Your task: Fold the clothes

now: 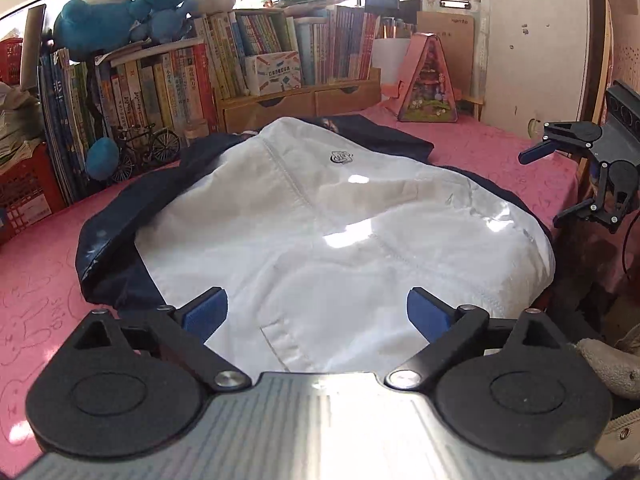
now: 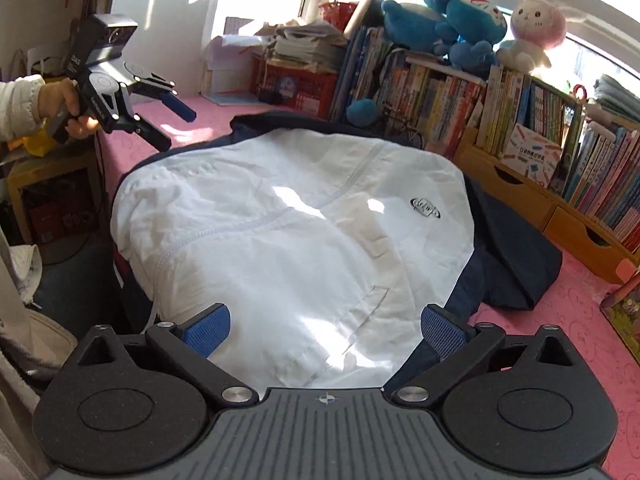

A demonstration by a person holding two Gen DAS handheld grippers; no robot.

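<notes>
A white and navy jacket (image 1: 320,224) lies spread on the pink table (image 1: 44,292), white panel up, with a small logo (image 1: 341,157). It also shows in the right wrist view (image 2: 288,232). My left gripper (image 1: 318,312) is open and empty, hovering over the jacket's near hem; it also shows in the right wrist view (image 2: 172,124), held by a hand off the table's left edge. My right gripper (image 2: 326,330) is open and empty above the jacket's near edge; it also shows in the left wrist view (image 1: 540,184) at the right edge.
Rows of books (image 1: 168,88) on wooden drawers (image 1: 300,104) line the far side, with blue plush toys (image 1: 120,4) on top. A pink triangular toy house (image 1: 428,80) stands at the back. Red crates (image 2: 296,80) and a small bicycle model (image 1: 148,148) sit nearby.
</notes>
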